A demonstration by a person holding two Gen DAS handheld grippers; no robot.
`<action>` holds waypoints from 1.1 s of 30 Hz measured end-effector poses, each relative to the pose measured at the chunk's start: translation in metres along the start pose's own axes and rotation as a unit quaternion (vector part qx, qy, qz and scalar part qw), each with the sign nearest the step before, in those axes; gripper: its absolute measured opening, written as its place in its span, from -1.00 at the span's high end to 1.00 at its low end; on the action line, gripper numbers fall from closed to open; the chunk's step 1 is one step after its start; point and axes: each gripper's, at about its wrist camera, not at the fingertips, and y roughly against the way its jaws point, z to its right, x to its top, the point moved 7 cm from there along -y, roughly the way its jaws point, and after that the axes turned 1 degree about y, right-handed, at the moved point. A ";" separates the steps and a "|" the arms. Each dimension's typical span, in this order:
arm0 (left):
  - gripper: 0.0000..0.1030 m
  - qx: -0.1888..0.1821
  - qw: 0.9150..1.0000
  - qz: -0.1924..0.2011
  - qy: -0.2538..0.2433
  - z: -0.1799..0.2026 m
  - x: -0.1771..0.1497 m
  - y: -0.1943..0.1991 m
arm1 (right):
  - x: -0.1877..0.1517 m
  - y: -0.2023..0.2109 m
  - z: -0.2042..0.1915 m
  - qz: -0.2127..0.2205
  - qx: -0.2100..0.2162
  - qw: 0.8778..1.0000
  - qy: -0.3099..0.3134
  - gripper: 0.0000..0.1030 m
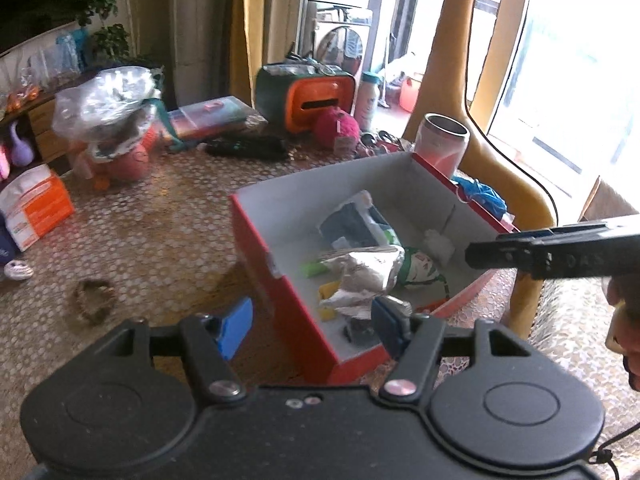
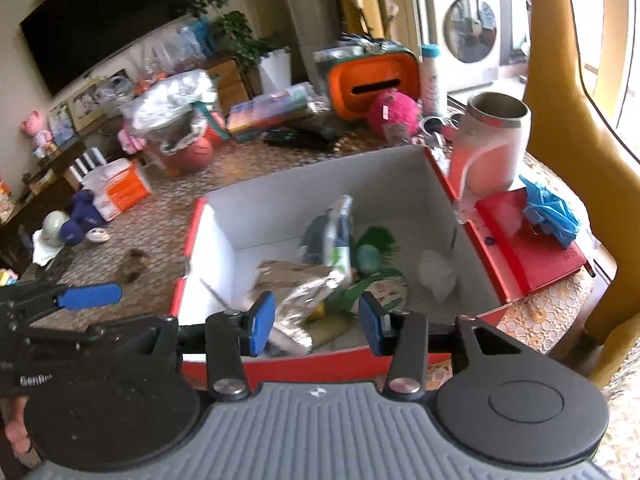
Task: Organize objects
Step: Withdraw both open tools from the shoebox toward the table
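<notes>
Left wrist view, left gripper (image 1: 312,326) part open, empty, right gripper (image 2: 316,324) likewise, above red box (image 2: 404,168), foil bag (image 2: 298,288) inside

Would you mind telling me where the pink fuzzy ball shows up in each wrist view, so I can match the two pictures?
Left wrist view: the pink fuzzy ball sits upper centre, in front of the orange box.
Right wrist view: the ball lies upper right of centre, again before the orange box.
Shared landmark: the red cardboard box, nearer the camera than the ball in both views.
</notes>
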 end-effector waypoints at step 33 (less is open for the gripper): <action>-0.81 0.107 0.989 0.015 0.097 -0.209 -0.069 0.071 | -0.028 -0.021 -0.198 0.004 0.077 0.990 0.120 -0.52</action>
